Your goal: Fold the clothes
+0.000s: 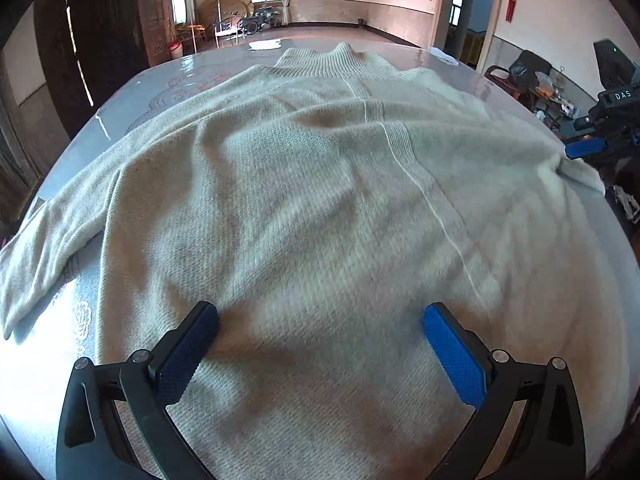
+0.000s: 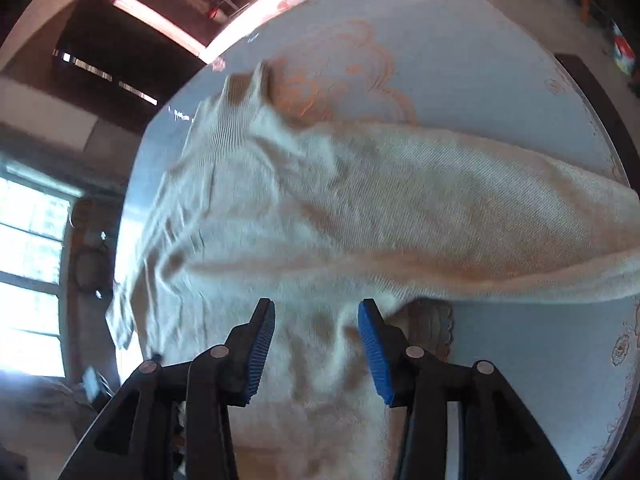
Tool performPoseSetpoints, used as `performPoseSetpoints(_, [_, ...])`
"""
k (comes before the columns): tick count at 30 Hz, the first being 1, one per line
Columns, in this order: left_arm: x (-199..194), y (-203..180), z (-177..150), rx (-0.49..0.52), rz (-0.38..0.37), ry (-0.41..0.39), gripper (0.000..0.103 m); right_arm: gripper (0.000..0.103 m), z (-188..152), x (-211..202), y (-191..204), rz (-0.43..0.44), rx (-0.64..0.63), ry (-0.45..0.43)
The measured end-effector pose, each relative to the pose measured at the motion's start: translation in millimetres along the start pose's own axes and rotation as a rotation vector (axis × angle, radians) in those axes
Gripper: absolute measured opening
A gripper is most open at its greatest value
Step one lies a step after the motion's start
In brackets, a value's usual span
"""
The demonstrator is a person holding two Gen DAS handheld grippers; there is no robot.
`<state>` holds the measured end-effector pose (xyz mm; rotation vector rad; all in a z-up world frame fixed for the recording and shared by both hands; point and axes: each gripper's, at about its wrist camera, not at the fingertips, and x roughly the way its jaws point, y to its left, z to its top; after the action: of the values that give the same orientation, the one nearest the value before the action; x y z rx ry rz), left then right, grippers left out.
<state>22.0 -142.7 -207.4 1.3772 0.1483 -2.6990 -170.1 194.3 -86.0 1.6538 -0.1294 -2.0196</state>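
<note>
A cream knitted sweater lies spread flat on a round table, its ribbed collar at the far side and one sleeve trailing to the left. My left gripper is open and hovers just above the sweater's near hem. My right gripper is open over the sweater's side, with knit cloth lying between its fingers; its blue fingertip also shows at the sweater's right edge in the left wrist view. A sleeve stretches to the right.
The table has a glossy grey-blue cover with a pale flower pattern. A black office chair and a cluttered desk stand to the right. A doorway and windows are in the far wall.
</note>
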Motion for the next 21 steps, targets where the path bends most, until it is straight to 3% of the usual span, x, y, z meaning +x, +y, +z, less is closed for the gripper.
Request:
performPoseSetpoints(5, [-20.8, -0.3, -31.4, 0.060, -0.034, -0.008, 0.103, 0.044, -92.4, 51.7, 73.9, -0.275, -0.363, 0.063])
performPoseSetpoints(7, [-29.8, 0.7, -42.2, 0.084, -0.049, -0.011, 0.103, 0.045, -130.0, 48.7, 91.3, -0.346, -0.440, 0.025])
performPoseSetpoints(11, [-47.5, 6.8, -63.9, 0.135, -0.087, -0.002, 0.103, 0.044, -187.8, 30.4, 95.7, -0.337, -0.388, 0.045])
performPoseSetpoints(15, [-58.1, 15.2, -56.3, 0.171, -0.067, 0.003, 0.103, 0.044, -200.9, 9.9, 89.5, -0.290, -0.336, 0.040])
performPoseSetpoints(19, [-47.6, 28.6, -12.4, 0.149, 0.029, -0.089, 0.103, 0.044, -188.0, -9.8, 90.4, -0.249, -0.252, -0.037])
performPoseSetpoints(21, [-30.5, 40.3, 12.8, 0.147, 0.111, -0.082, 0.103, 0.044, -182.0, -16.1, 98.3, -0.250, -0.251, -0.071])
